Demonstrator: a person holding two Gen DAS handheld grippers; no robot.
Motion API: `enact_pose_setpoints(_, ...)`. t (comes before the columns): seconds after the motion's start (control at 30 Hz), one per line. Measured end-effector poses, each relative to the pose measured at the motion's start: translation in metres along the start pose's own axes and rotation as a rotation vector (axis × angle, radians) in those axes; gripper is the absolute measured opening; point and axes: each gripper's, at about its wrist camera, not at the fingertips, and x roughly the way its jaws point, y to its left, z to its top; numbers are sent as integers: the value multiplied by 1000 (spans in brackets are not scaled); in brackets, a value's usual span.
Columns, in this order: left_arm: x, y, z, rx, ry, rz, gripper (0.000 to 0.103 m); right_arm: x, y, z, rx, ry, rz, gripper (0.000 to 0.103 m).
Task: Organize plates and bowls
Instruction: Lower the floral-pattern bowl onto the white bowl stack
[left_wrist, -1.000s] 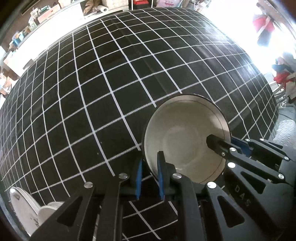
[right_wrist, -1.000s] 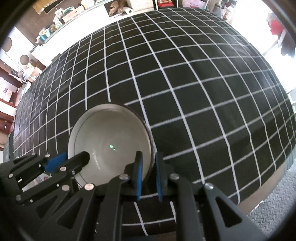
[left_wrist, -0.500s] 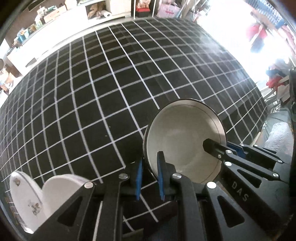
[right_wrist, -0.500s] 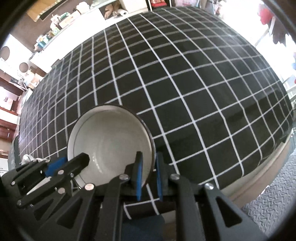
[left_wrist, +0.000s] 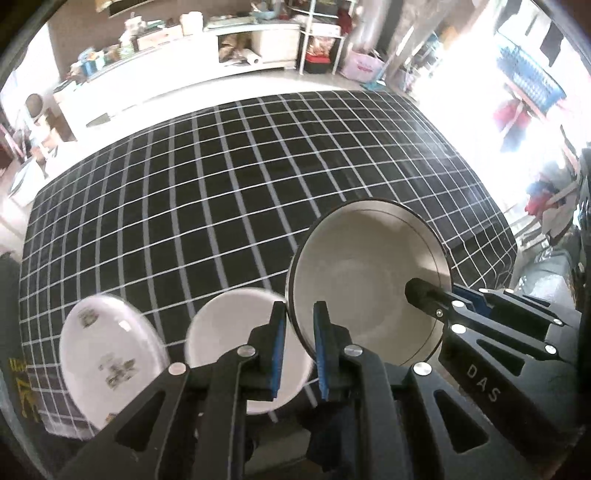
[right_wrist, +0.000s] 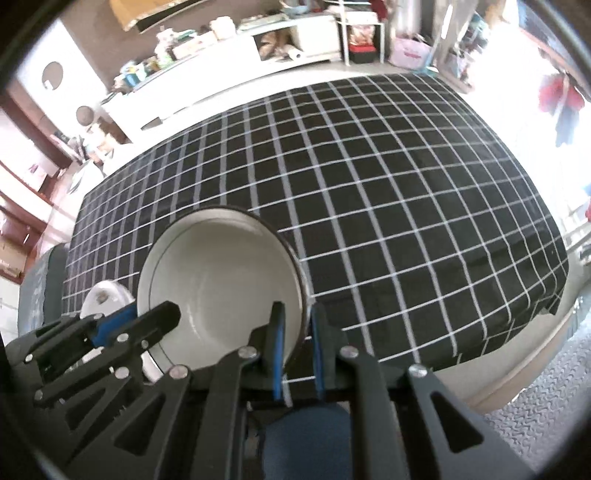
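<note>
The only readable writing is "DAS", printed in pale letters on the black frame of the right tongs (left_wrist: 428, 291) where they cross the left wrist view. Both tongs grip one cream bowl (left_wrist: 369, 280) with a dark rim: the left tongs (left_wrist: 299, 347) are closed on its near-left rim, one blue pad inside and one outside, and the right tongs (right_wrist: 297, 350) are closed the same way on the opposite rim. The bowl is tilted toward the cameras, above the near edge of the counter (left_wrist: 207, 192), which wears a black cloth with a white grid. Two more dishes lie near that edge to the left: one plain white bowl (left_wrist: 229, 325) and one white plate (left_wrist: 107, 354) with small blurred prints.
</note>
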Motion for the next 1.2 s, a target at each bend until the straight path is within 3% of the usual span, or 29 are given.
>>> enact_pose_setpoints(0.17, -11, 29, -18, -43, -6, 25, 13, 4, 35, -11, -56, 2, 14, 17)
enact_pose_setpoints(0.43, 9, 54, -40, -89, 39, 66, 13, 31, 65, -20, -129, 40, -8, 17)
enact_pose_setpoints(0.7, 39, 66, -43, -125, 86, 60, 13, 66, 69, -27, -143, 105, -18, 17)
enact_pose_setpoints(1.2, 47, 68, -46, -136, 92, 52, 14, 69, 73, -29, -145, 124, -19, 17)
